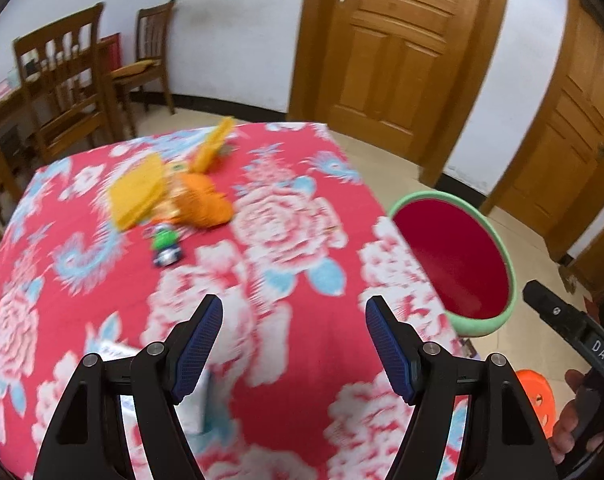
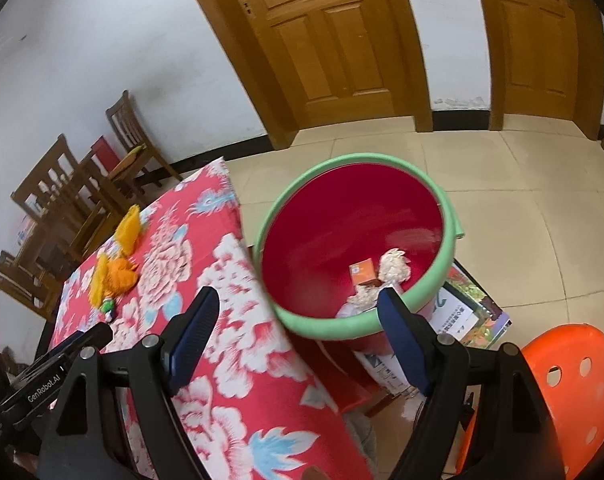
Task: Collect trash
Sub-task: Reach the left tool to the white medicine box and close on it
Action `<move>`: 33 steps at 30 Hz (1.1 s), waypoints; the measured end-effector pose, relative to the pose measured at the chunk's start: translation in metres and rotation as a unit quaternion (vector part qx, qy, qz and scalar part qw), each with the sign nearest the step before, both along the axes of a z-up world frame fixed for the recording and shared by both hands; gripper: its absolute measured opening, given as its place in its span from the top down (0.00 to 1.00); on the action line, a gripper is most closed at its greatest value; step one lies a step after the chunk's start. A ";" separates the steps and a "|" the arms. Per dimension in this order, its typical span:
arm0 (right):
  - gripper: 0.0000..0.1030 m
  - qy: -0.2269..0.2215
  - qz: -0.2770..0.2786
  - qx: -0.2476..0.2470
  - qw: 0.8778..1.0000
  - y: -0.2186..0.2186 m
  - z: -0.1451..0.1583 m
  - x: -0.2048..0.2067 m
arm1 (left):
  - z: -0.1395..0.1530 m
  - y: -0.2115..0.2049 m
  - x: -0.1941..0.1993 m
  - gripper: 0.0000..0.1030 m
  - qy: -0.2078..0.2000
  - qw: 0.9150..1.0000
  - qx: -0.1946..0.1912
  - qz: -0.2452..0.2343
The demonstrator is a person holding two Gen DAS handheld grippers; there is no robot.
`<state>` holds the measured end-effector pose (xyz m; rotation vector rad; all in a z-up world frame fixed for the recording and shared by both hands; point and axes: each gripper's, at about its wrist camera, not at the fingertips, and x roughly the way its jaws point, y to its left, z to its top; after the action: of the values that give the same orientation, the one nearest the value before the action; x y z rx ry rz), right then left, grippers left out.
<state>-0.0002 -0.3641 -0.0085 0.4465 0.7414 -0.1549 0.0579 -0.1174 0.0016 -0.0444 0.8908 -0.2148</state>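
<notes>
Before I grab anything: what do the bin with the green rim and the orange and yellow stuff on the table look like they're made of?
Bin: looks like smooth, hard plastic, red inside with a faint sheen, under a matte green rim.
Orange and yellow trash: probably thin crinkly plastic wrappers or peel, judging by the crumpled, folded shapes; blur leaves it open.
Both claws are open and empty.

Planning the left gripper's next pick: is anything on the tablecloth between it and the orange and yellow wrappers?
Nothing visible. The left hand-held gripper is open over bare tablecloth; the wrappers lie farther ahead to its left. A small green item sits just in front of the pile, left of the direct line.
</notes>
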 end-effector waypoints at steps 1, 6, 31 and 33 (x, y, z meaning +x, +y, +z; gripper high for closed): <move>0.21 -0.001 0.003 0.000 1.000 0.003 0.001 -0.001 | 0.000 0.007 -0.003 0.27 0.002 1.000 0.001 0.006; 0.21 -0.002 0.019 0.000 1.000 0.021 0.002 -0.006 | -0.002 0.032 -0.017 0.27 0.010 1.000 -0.001 0.026; 0.19 0.021 0.058 -0.013 0.998 0.068 -0.013 -0.016 | -0.038 0.097 -0.040 0.27 0.069 0.992 -0.065 0.088; 0.19 0.023 0.058 -0.014 0.998 0.069 -0.014 -0.015 | -0.041 0.099 -0.035 0.27 0.072 0.991 -0.069 0.093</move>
<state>-0.0155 -0.2954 -0.0227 0.3733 0.8077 -0.0667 0.0227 -0.0180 -0.0392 -0.2728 1.0088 -0.1000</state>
